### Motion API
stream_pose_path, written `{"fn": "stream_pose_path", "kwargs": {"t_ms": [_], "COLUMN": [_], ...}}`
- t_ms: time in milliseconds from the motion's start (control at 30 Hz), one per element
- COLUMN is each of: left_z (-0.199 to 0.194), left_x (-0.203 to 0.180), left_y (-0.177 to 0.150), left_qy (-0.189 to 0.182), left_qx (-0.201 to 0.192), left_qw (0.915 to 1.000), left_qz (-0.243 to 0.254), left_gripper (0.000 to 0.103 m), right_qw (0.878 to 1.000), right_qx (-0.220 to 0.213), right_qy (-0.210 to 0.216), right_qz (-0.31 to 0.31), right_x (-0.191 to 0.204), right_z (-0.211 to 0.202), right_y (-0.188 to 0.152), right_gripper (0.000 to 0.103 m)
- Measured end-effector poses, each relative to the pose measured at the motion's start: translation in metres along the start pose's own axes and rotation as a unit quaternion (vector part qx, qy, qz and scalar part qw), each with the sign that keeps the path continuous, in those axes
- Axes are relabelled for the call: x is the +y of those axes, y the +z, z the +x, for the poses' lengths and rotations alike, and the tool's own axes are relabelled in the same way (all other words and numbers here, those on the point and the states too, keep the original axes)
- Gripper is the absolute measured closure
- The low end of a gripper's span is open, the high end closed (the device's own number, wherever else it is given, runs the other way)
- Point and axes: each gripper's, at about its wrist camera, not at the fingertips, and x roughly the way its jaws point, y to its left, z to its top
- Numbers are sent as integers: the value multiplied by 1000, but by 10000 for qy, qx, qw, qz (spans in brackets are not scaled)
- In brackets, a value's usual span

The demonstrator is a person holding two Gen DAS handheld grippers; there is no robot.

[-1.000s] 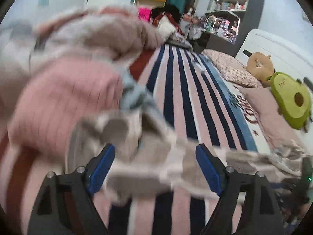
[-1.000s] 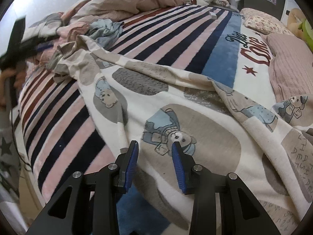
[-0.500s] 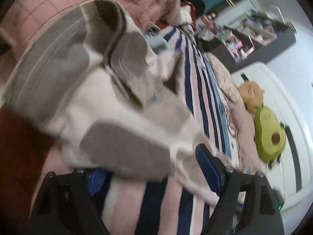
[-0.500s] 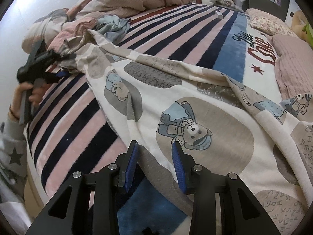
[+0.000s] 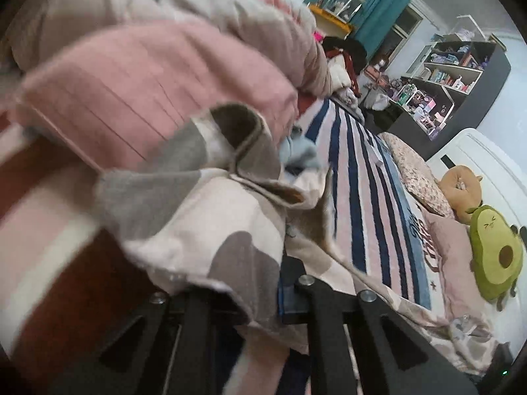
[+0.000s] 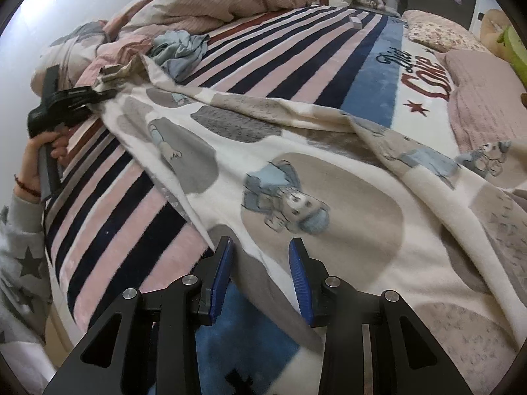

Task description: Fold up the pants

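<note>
The pants [image 6: 296, 177] are cream fleece with grey blobs and blue bear prints, spread across the striped bed. My left gripper [image 5: 257, 299] is shut on one end of the pants [image 5: 210, 230], the cloth bunched over its fingers; it also shows in the right wrist view [image 6: 98, 93] at the far left, holding that end. My right gripper [image 6: 260, 273] sits at the near edge of the pants, its blue pads [image 6: 298, 270] partly apart with cloth lying between them.
The striped pink, navy and blue bedspread [image 6: 280, 56] covers the bed. A pink and beige duvet heap [image 5: 138, 75] lies at the far left, with a blue-grey garment [image 6: 179, 49] beside it. Pillows [image 6: 438, 31] and an avocado plush [image 5: 494, 253] lie at the right. Shelves [image 5: 451, 75] stand behind.
My left gripper closed on the end of the pants and pulled it left, stretching the cloth out. My right gripper stayed at the near edge.
</note>
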Motion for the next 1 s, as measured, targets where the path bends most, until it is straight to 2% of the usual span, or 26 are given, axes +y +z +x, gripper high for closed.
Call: {"fn": "stream_pose_path", "kwargs": {"t_ms": [67, 167, 367, 500, 600, 667, 800, 833, 900, 933, 1000], "left_z": [-13, -24, -61, -96, -125, -135, -129, -130, -137, -142, -150], "left_x": [5, 21, 44, 71, 102, 118, 134, 136, 138, 135, 125], "left_y": [3, 9, 8, 10, 9, 7, -5, -7, -12, -13, -13], "left_qy": [130, 218, 620, 942, 1334, 1513, 1650, 1678, 1653, 1572, 1554], "left_qx": [-156, -239, -575, -827, -990, -960, -419, -404, -453, -546, -694], "left_qw": [9997, 9995, 9964, 9921, 9861, 9837, 9854, 9850, 9851, 9860, 9851], "left_qz": [120, 61, 88, 17, -65, -112, 54, 84, 99, 95, 235], "left_gripper": [95, 95, 96, 96, 96, 96, 90, 83, 58, 43, 40], "right_qw": [10000, 10000, 10000, 10000, 9999, 9998, 9993, 9991, 9977, 9965, 9939], "right_qx": [-29, -40, -36, -50, -65, -77, -43, -51, -90, -120, -175], "right_qy": [-26, -30, -20, -31, -92, -139, -322, -377, -587, -752, -1034], "right_qz": [5, 28, 37, 21, -32, -71, -169, -206, -319, -333, -338], "right_x": [0, 0, 3, 7, 11, 13, 16, 17, 16, 12, 5], "right_z": [-6, -11, -22, -30, -39, -47, -58, -60, -67, -72, -81], "right_y": [-3, -7, -16, -22, -27, -31, -36, -37, -39, -39, -38], "right_gripper": [73, 73, 73, 73, 73, 73, 73, 73, 71, 65, 51]}}
